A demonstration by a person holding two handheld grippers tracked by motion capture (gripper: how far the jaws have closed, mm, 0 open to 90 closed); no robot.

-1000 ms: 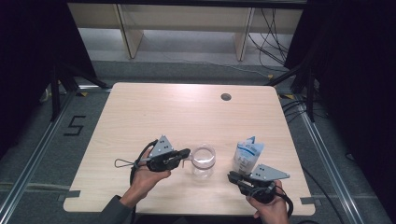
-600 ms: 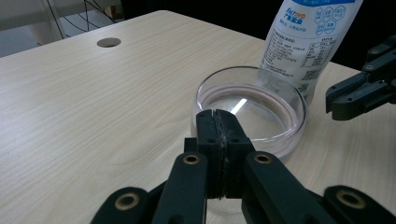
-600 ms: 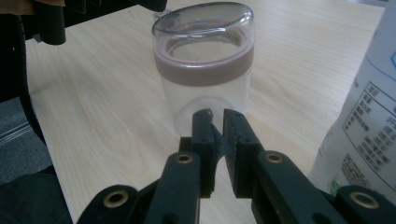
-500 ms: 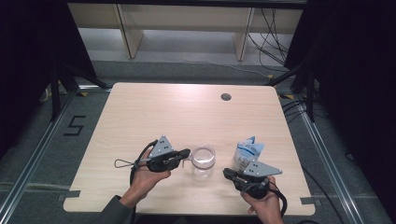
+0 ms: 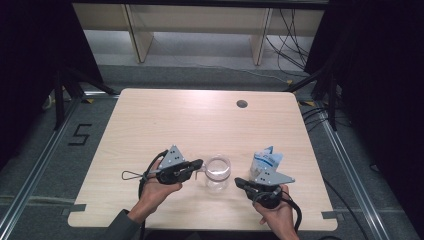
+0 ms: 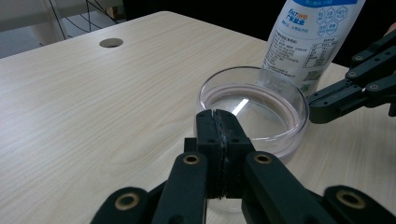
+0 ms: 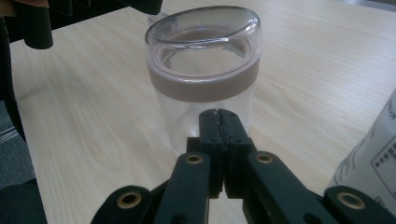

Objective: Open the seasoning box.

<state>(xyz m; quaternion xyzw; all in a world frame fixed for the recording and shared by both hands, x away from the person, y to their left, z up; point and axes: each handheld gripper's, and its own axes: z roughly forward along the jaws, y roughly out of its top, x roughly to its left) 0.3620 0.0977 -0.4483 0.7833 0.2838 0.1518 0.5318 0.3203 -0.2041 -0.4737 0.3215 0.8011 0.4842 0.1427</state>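
Both grippers' fingers pressed together, empty, L [image 5: 199, 164] & R [image 5: 239, 182] flanking glass jar [image 5: 218, 172].

Pale wood table [image 5: 165, 125]; grey floor [image 5: 45, 165]; shelving [image 5: 195, 30] behind; dark surroundings.

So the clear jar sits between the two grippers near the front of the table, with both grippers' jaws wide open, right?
Not quite: both grippers' jaws are shut. The left gripper and right gripper views show the pads pressed together. The jar does sit between them.
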